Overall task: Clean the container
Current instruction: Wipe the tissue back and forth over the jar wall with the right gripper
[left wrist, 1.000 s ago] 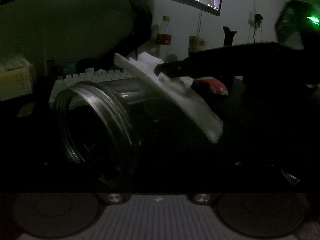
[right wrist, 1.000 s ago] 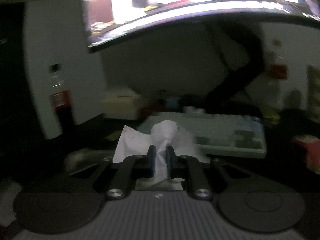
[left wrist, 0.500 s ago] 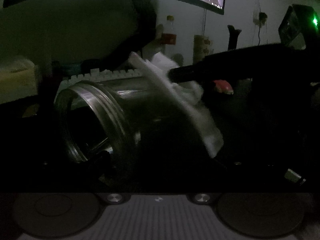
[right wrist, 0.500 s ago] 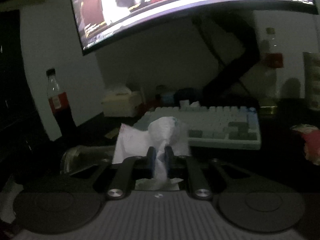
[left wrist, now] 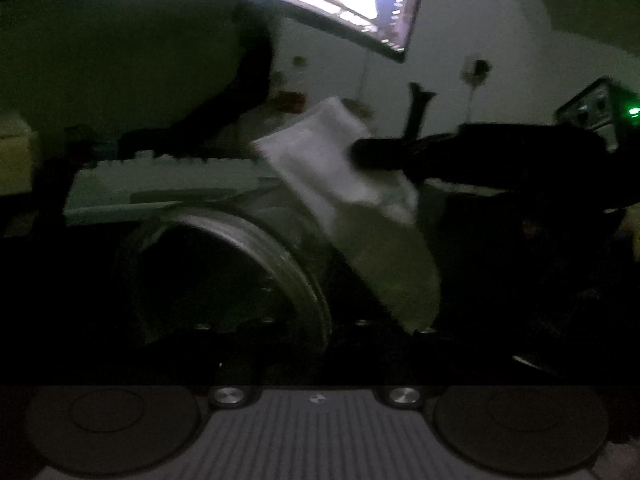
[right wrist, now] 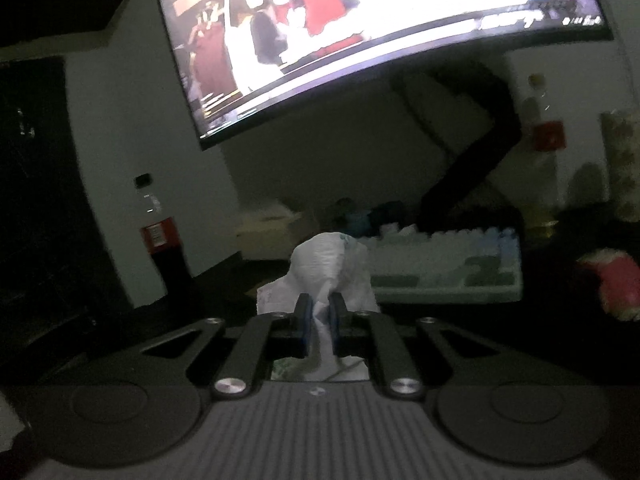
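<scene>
Container (left wrist: 256,264): clear ribbed-mouth jar; crumpled white tissue (right wrist: 332,268) pinched in right claw (right wrist: 319,326).

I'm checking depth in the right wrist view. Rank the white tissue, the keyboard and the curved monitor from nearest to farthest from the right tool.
1. White tissue: pinched in the right tool, centre.
2. Keyboard: on the desk behind the tissue, right of centre.
3. Curved monitor: farthest, overhead at the back.

Glass jar (left wrist: 256,264) sideways, white tissue (left wrist: 332,168) draped over
</scene>
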Demonstrator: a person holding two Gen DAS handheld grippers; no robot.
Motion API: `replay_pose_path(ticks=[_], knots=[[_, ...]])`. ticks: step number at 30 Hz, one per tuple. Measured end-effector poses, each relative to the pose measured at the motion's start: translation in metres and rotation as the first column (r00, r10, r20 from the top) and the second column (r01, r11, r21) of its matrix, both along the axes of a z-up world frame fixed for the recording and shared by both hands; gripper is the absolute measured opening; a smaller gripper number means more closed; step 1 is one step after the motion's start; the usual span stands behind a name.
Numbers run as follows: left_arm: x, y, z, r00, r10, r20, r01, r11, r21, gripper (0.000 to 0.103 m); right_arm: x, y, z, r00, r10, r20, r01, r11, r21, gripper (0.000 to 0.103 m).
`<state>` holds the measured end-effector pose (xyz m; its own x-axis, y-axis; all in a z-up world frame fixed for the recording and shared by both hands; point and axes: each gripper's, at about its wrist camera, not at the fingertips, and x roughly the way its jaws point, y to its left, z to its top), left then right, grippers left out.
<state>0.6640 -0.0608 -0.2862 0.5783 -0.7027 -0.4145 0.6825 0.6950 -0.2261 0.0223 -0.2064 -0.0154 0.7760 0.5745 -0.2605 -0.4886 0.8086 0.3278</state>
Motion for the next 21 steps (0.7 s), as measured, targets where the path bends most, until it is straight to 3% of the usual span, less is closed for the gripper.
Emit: replay_pose_path(ticks=[4, 6, 7, 10, 11, 13, 17, 21], knots=[[-0.009, 0.007, 0.01, 0.991, -0.134, -0.001, 0.134, 0.986, -0.097, 0.008, -0.007, 0.005, 0.002, 0.997, 0.079, -0.017, -0.078, 0.995, 0.055, 0.011], [-0.013, 0.005, 0.012, 0.993, -0.119, 0.012, 0.119, 0.99, -0.07, 0.013, -0.01, 0.01, 0.002, 0.995, 0.098, -0.015, -0.097, 0.994, 0.056, 0.011], [-0.015, 0.003, 0.012, 0.995, -0.101, 0.022, 0.102, 0.994, -0.043, 0.02, -0.011, 0.013, 0.001, 0.995, 0.097, -0.016, -0.096, 0.994, 0.046, 0.011], [-0.013, -0.004, 0.004, 0.997, -0.078, 0.02, 0.077, 0.997, 0.025, 0.068, -0.009, 0.022, -0.005, 0.996, 0.081, -0.026, -0.081, 0.997, 0.003, 0.011], [-0.011, -0.007, 0.001, 0.997, -0.08, 0.019, 0.079, 0.996, 0.043, 0.074, -0.007, 0.024, -0.008, 0.997, 0.077, -0.031, -0.077, 0.997, -0.003, 0.011], [-0.01, -0.014, -0.005, 0.996, -0.09, 0.02, 0.088, 0.992, 0.086, 0.076, -0.004, 0.023, -0.011, 0.996, 0.081, -0.027, -0.08, 0.997, 0.014, 0.011], [-0.015, -0.021, -0.011, 0.994, -0.094, 0.049, 0.085, 0.985, 0.153, 0.095, -0.003, 0.025, -0.011, 0.997, 0.071, -0.012, -0.072, 0.997, -0.01, 0.011], [-0.02, -0.025, -0.013, 0.995, -0.074, 0.073, 0.06, 0.981, 0.186, 0.098, -0.01, 0.036, -0.011, 0.999, 0.023, 0.029, -0.021, 0.997, -0.07, 0.012]])
